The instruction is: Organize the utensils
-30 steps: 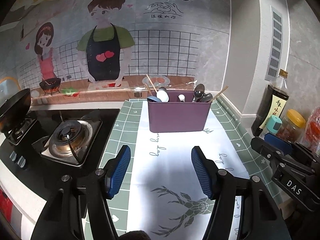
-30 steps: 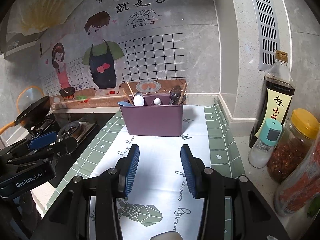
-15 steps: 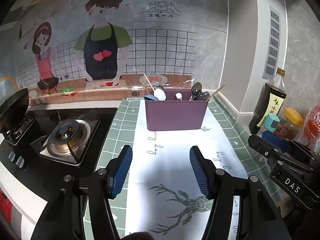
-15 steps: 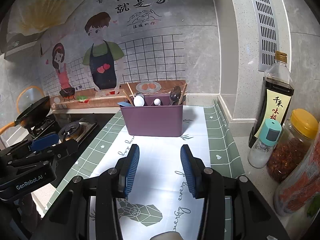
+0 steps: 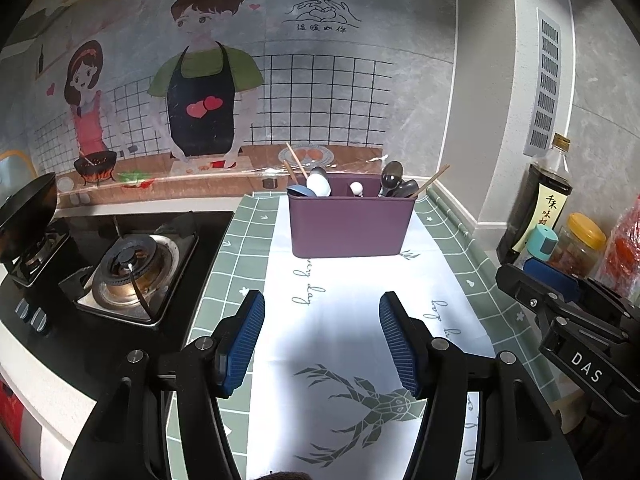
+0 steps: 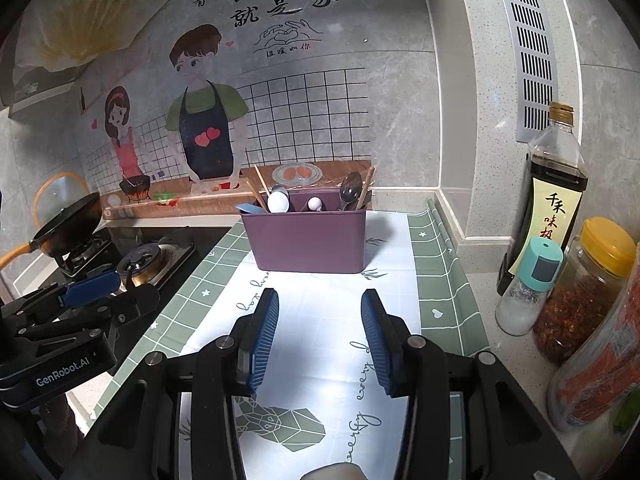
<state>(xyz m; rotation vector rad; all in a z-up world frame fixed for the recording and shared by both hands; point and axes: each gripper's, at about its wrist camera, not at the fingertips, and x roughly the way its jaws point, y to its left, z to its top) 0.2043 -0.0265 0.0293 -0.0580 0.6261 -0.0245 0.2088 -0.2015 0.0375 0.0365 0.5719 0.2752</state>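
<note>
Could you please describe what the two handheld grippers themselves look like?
Both the left gripper and right gripper have matte black angular frames with silver screws and ribbed blue pads on the fingers. White lettering reads "GenRobot.AI" on the left, "DAS" on the right. No cables show.

Home kitchen: gas stove (image 5: pixel 132 272); soy sauce btl (image 6: pixel 548 196); wok (image 6: pixel 68 228).

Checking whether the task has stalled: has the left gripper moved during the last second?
Yes, slightly. In its own view the purple utensil holder sits a little smaller and lower against the wall mural, so the left gripper has backed away, open.
</note>
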